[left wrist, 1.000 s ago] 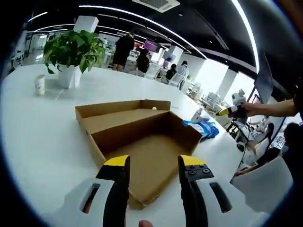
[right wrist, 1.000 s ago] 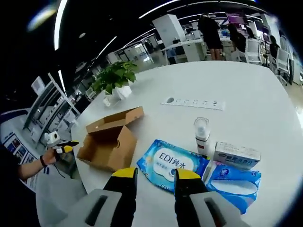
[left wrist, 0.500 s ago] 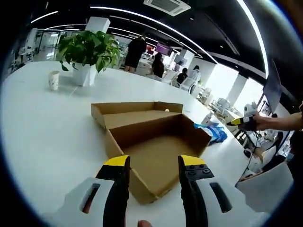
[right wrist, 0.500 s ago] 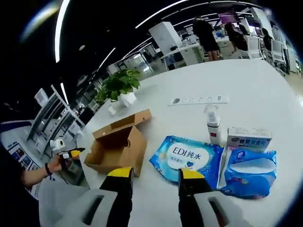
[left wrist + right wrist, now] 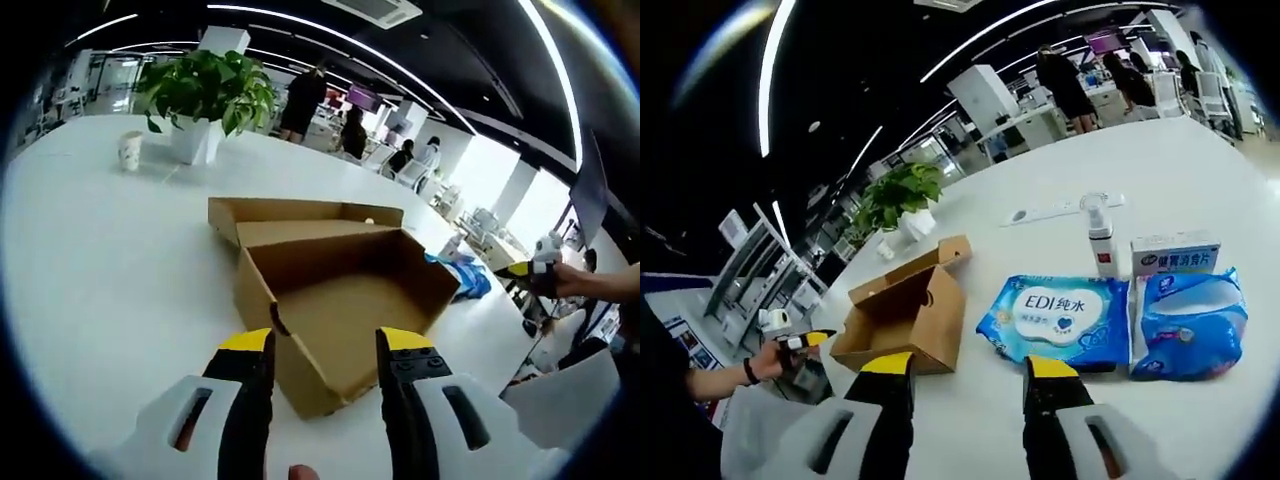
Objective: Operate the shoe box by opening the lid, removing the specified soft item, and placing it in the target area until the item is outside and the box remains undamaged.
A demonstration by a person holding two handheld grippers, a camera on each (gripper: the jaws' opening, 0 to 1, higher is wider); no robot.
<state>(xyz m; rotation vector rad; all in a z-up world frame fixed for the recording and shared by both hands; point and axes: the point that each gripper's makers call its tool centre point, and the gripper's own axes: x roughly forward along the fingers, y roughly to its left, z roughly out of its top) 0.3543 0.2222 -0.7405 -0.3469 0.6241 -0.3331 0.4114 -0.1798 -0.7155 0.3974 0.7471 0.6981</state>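
Two blue soft wipe packs (image 5: 1060, 318) (image 5: 1189, 322) lie side by side on the white surface (image 5: 1200, 180), outside the open brown cardboard shoe box (image 5: 340, 310). Left gripper (image 5: 325, 345) and right gripper (image 5: 968, 366) both hover with fingers apart, holding nothing.

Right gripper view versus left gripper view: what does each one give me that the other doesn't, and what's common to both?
Right gripper view alone: the EDI wipes pack lying whole on the white table, a second blue pack, a small white box, a spray bottle and a power strip. Left gripper view alone: the open shoe box's bare floor and a paper cup. Both: the shoe box with its lid open, the potted plant, and open jaws.
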